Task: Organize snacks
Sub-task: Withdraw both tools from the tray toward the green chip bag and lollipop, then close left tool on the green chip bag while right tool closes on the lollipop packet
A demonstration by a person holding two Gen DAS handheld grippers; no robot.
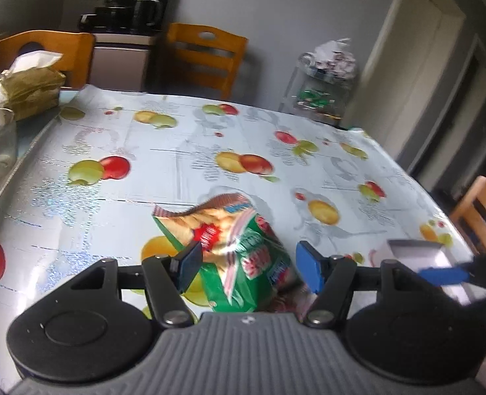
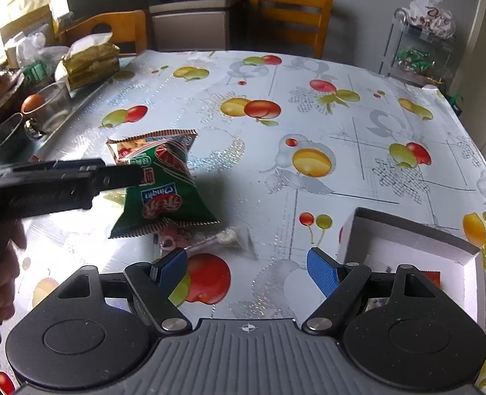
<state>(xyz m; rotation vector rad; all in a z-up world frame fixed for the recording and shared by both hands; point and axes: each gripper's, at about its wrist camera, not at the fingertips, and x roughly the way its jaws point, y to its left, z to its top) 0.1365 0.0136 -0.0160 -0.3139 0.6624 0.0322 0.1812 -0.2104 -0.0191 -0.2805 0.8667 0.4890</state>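
Observation:
A green snack bag (image 1: 239, 253) with red lettering lies on the fruit-print tablecloth (image 1: 190, 151). My left gripper (image 1: 249, 263) is open, its blue pads on either side of the bag, not closed on it. In the right wrist view the same bag (image 2: 163, 184) lies at centre left with the left gripper's black finger (image 2: 121, 176) over it. A small clear-wrapped pink snack (image 2: 203, 242) lies just below the bag. My right gripper (image 2: 247, 271) is open and empty, beside a white open box (image 2: 407, 250) at the right. The box also shows in the left wrist view (image 1: 417, 253).
Wooden chairs (image 2: 289, 16) stand at the far side. Glass jars (image 2: 45, 105), a tissue pack (image 2: 91, 61) and clutter line the left edge. A clear shelf with bags (image 2: 420, 42) stands far right. A coffee maker (image 1: 127, 10) sits on a cabinet behind.

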